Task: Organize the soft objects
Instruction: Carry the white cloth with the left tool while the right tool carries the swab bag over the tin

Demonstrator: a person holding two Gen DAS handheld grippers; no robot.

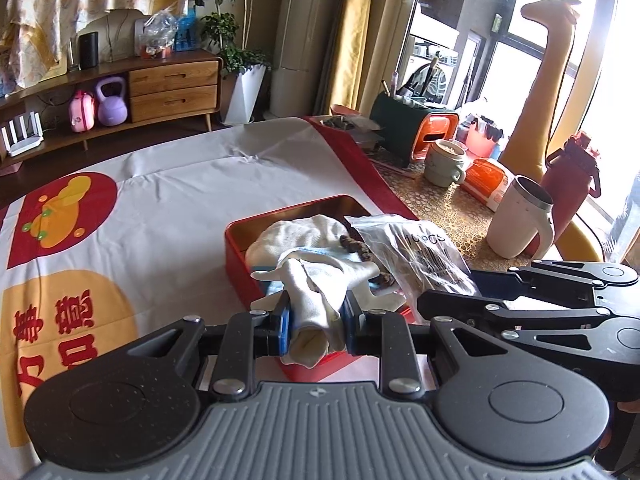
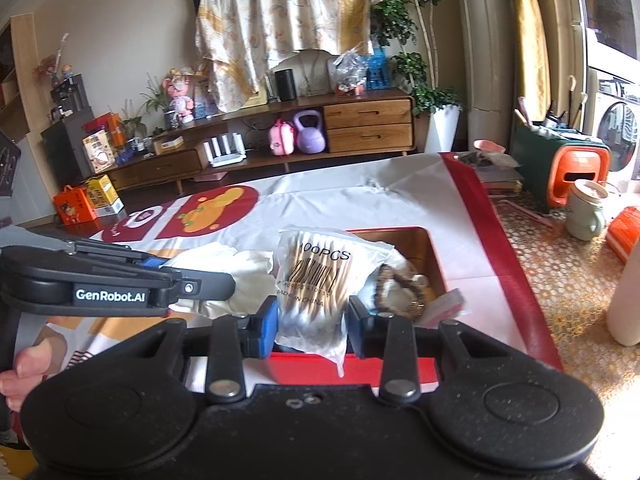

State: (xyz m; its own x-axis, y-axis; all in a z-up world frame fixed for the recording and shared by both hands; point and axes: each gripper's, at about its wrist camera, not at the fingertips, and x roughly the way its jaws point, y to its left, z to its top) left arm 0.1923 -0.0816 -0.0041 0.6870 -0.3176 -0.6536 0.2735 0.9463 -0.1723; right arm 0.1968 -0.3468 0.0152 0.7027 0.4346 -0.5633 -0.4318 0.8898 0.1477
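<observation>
sock (image 1: 316,300): lying lengthwise along left gripper (image 1: 316,320), jaws clamping it, over tin (image 1: 240,256)
bag (image 2: 316,280): standing upright, right gripper (image 2: 312,320) pinching it

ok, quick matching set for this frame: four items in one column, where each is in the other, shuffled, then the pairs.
Items:
1. sock
2. swab bag
3. scrunchie
4. white mug

Places:
A. in the red tin
B. on the table right of the tin
C. in the left gripper
D. in the right gripper

Pairs: 1-C, 2-D, 3-A, 4-B
</observation>
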